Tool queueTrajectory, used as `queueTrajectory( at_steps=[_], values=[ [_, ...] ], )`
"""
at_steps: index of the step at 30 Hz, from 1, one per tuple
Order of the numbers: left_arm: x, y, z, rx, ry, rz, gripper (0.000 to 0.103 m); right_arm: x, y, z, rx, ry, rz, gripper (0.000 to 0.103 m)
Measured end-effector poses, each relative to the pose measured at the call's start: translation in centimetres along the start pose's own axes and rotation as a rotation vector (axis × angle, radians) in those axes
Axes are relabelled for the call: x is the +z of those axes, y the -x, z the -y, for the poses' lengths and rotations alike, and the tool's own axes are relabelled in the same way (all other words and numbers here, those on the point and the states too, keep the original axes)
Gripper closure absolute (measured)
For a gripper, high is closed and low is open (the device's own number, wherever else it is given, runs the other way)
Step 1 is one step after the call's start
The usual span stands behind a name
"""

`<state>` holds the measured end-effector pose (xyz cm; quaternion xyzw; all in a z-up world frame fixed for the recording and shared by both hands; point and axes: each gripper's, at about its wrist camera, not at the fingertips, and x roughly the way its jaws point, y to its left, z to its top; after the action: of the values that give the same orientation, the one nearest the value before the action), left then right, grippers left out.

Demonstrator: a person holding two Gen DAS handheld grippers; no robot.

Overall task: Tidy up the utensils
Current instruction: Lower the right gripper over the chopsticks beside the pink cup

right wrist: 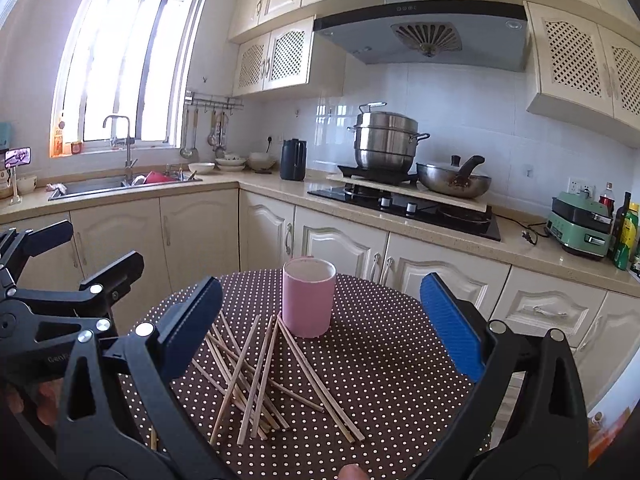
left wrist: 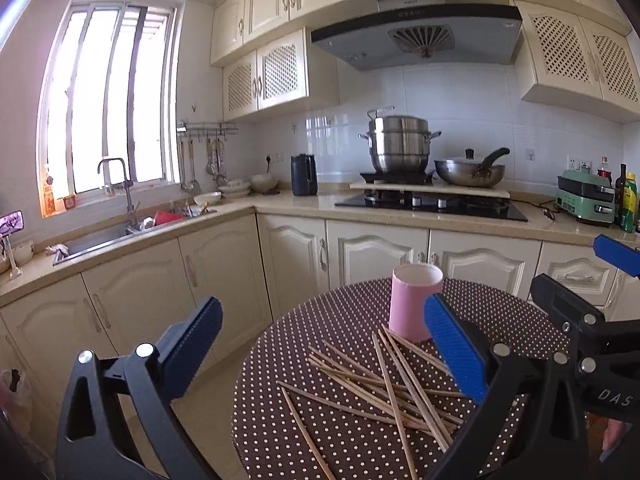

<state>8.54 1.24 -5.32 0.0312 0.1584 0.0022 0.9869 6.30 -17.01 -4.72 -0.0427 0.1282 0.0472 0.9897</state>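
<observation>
Several wooden chopsticks (left wrist: 384, 392) lie scattered in a loose pile on a round table with a brown polka-dot cloth (left wrist: 500, 312). A pink cup (left wrist: 414, 300) stands upright just behind the pile. My left gripper (left wrist: 320, 356) is open and empty, held above the table's left side. In the right wrist view the chopsticks (right wrist: 256, 376) lie left of centre, in front of the pink cup (right wrist: 308, 296) on the cloth (right wrist: 400, 360). My right gripper (right wrist: 320, 336) is open and empty above the table. Each gripper shows at the edge of the other's view.
Cream kitchen cabinets (right wrist: 192, 232) run behind the table. On the counter are a sink (right wrist: 92, 186), a black kettle (right wrist: 293, 159), a hob with a steel pot (right wrist: 384, 142) and a wok (right wrist: 454, 182), and a green appliance (right wrist: 578, 226).
</observation>
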Motion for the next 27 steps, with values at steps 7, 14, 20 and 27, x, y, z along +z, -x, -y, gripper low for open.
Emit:
queueTrajectory(
  at_steps=[7, 14, 20, 27],
  values=[
    [-4.3, -7.7, -2.7, -0.062, 0.072, -0.348, 0.004, -3.0, -5.3, -0.3, 0.024, 0.043, -0.168, 0.006],
    [-9.5, -12.7, -3.9, -0.035, 0.073, -0.574, 0.015, -5.6, -9.1, -0.4, 0.083, 0.022, -0.299, 0.01],
    [-11.1, -14.5, -4.1, -0.046, 0.098, -0.673, 0.04, -6.3, -11.3, -0.1, 0.104, 0.012, -0.362, 0.012],
    [-11.4, -14.4, -3.2, -0.066, 0.052, -0.757, 0.055, -6.6, -13.0, 0.4, 0.137, -0.003, -0.416, 0.012]
  ],
)
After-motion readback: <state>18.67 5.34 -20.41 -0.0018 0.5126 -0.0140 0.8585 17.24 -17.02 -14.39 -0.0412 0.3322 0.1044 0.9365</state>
